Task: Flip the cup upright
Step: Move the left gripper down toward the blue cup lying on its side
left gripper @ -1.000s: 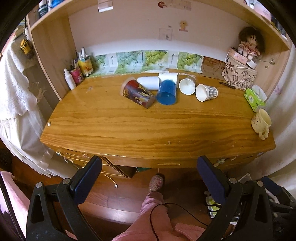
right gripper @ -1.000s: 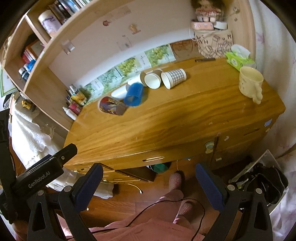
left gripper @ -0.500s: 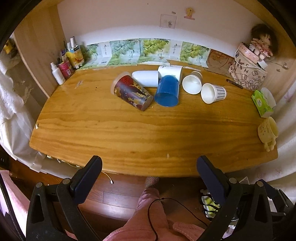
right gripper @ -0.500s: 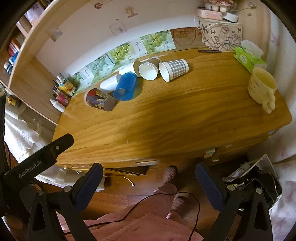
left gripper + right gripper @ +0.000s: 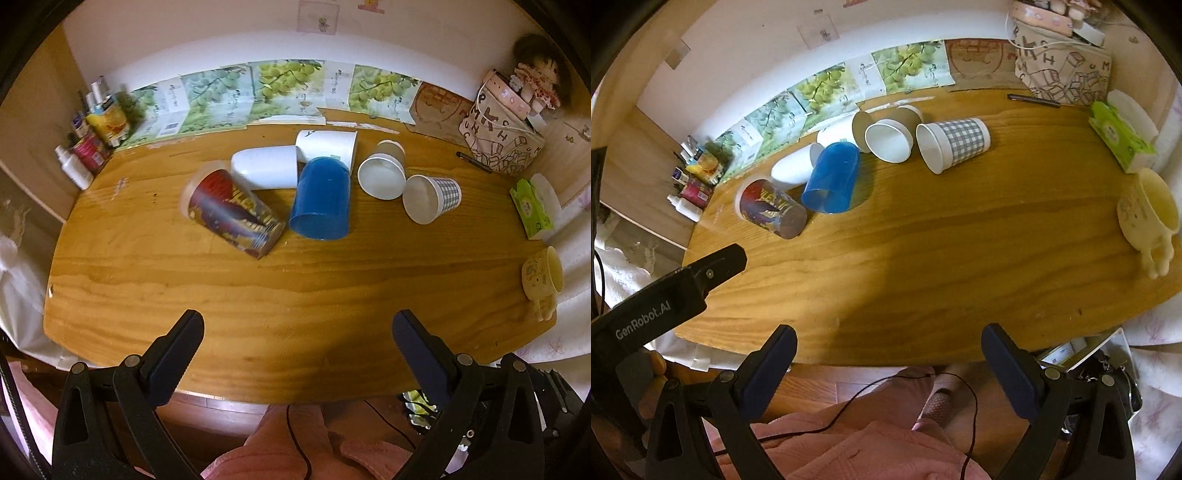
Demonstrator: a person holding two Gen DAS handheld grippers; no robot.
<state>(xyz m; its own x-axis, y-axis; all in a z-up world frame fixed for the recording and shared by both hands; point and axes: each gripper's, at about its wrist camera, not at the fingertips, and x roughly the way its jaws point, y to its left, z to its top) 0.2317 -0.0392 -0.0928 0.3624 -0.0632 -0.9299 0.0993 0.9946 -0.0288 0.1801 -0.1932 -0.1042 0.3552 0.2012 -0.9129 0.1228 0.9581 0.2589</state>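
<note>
Several cups lie on their sides at the back of the wooden desk [image 5: 258, 295]: a red printed cup [image 5: 231, 212] [image 5: 771, 208], a blue plastic cup [image 5: 322, 199] [image 5: 832, 178], two white cups [image 5: 266, 171] [image 5: 327, 146], a paper cup with its mouth toward me [image 5: 380, 175] [image 5: 890, 138], and a checked paper cup [image 5: 432, 197] [image 5: 953, 142]. My left gripper [image 5: 297, 332] is open and empty over the desk's front edge. My right gripper [image 5: 888, 345] is open and empty at the front edge; the left gripper's body [image 5: 665, 291] shows at its left.
A cream mug [image 5: 543, 277] [image 5: 1148, 218] stands upright at the right edge. A green tissue pack [image 5: 532, 210], a patterned bag with a doll [image 5: 502, 136] and a pen [image 5: 474, 161] are at the back right. Bottles [image 5: 92, 147] crowd the back left corner.
Both grippers have moved forward and closer to the desk, so the cups look larger. The cups have not moved. Both grippers stay open.
</note>
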